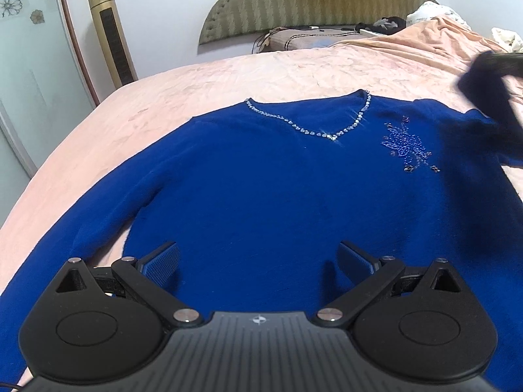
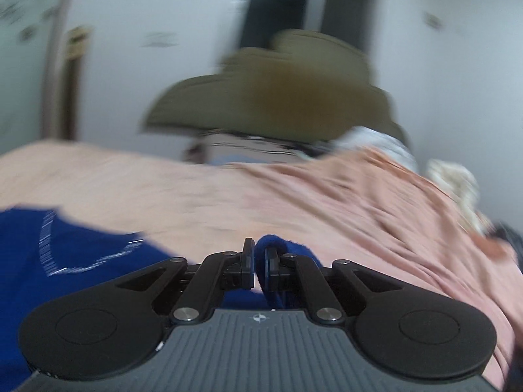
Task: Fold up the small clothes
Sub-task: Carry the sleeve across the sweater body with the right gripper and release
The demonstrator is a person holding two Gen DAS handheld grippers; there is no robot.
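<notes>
Your right gripper (image 2: 258, 261) has its jaws clenched on the blue sweater's (image 1: 278, 179) sleeve to fold it inward; your left gripper (image 1: 258, 258), jaws released, hovers over the hem near the bed's (image 1: 202, 78) foot edge.

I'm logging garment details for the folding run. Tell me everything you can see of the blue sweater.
The blue sweater is royal blue, soft and fuzzy-looking, with a V-neck edged in clear rhinestones and a beaded flower motif on the chest. It lies front up, spread across the pink bedspread, one long sleeve stretched out flat. The right gripper is shut on a fold of its fabric; the left gripper hovers open above its lower body.
</notes>
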